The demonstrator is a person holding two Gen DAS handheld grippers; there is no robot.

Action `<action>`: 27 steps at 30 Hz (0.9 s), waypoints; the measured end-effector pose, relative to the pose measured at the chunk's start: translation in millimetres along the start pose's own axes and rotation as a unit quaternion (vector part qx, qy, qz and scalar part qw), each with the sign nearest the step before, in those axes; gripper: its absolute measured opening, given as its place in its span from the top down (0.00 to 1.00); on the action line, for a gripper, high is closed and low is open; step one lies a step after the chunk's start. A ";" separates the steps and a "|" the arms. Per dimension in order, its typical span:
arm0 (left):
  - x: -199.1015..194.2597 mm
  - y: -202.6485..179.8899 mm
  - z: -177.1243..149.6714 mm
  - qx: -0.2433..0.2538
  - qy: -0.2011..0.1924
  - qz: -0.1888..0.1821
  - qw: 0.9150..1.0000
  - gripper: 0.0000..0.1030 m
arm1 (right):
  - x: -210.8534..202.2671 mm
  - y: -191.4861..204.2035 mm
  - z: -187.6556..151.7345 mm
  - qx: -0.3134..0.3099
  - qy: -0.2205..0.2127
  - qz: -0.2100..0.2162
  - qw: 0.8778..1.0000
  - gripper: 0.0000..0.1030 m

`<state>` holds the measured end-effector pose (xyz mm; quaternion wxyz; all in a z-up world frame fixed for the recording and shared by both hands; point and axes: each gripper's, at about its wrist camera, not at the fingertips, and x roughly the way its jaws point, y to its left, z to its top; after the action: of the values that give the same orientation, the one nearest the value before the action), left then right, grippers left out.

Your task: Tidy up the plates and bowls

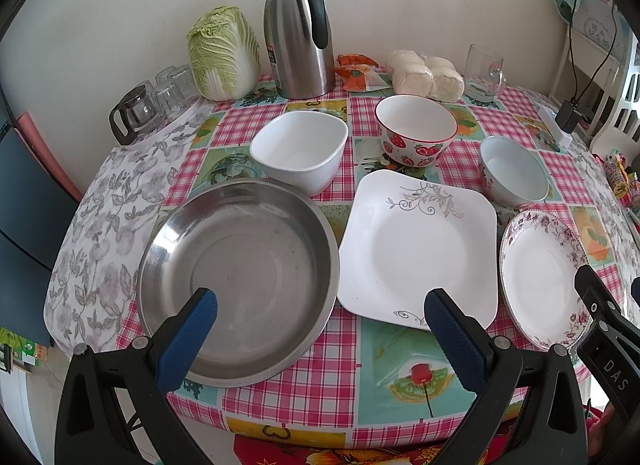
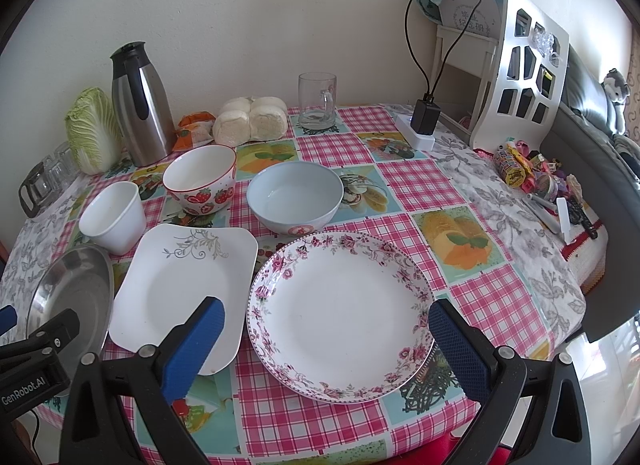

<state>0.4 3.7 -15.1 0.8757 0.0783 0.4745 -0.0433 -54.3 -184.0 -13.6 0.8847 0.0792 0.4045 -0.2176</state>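
A steel dish point(image 1: 240, 277) lies front left on the table, a square white plate point(image 1: 420, 249) beside it, and a round floral plate point(image 2: 340, 313) to the right. Behind them stand a white squarish bowl point(image 1: 300, 151), a strawberry bowl point(image 1: 416, 131) and a pale blue bowl point(image 2: 295, 195). My left gripper point(image 1: 320, 301) hovers open above the gap between the steel dish and the square plate, holding nothing. My right gripper point(image 2: 326, 319) hangs open over the floral plate, empty too.
Along the wall stand a cabbage point(image 1: 224, 53), a steel thermos jug point(image 1: 298, 33), bagged buns point(image 1: 426, 75), a glass mug point(image 1: 484, 73) and upturned glasses point(image 1: 160, 97). A charger on a power strip point(image 2: 424, 121), a white rack point(image 2: 520, 77) and small clutter point(image 2: 532, 177) sit at the right.
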 end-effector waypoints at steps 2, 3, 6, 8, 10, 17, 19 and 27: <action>0.0 -0.2 0.6 0.000 0.000 0.000 1.000 0.00 | 0.1 0.2 -0.1 0.000 0.000 0.000 1.000 0.00; 0.0 -0.3 1.1 0.000 0.000 0.000 1.000 0.00 | 0.1 0.3 -0.4 0.000 0.000 0.000 1.000 0.00; 0.0 -0.2 1.2 -0.001 0.002 0.000 1.000 0.00 | 0.0 0.6 -0.2 -0.001 0.000 0.000 1.000 0.00; 0.2 0.4 1.4 -0.002 0.003 -0.001 1.000 0.00 | -0.3 0.3 -1.1 -0.002 -0.001 -0.001 1.000 0.00; -0.3 1.1 2.8 -0.003 0.004 -0.002 1.000 0.00 | -0.7 0.1 -1.5 -0.004 -0.001 -0.001 1.000 0.00; -0.5 3.2 4.9 -0.004 0.006 -0.002 1.000 0.00 | -0.2 5.7 -3.5 -0.011 -0.002 -0.005 1.000 0.00; -0.6 5.1 6.0 -0.006 0.007 -0.002 1.000 0.00 | 0.1 7.9 -3.8 -0.014 -0.002 -0.005 1.000 0.00; 1.0 15.0 9.2 -0.021 0.012 -0.008 1.000 0.00 | 0.0 19.3 -5.2 -0.031 -0.002 -0.008 0.999 0.00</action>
<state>10.7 16.8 -9.6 0.8709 0.0567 0.4866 -0.0392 -49.2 -165.1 -17.7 0.8860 0.0475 0.4096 -0.2120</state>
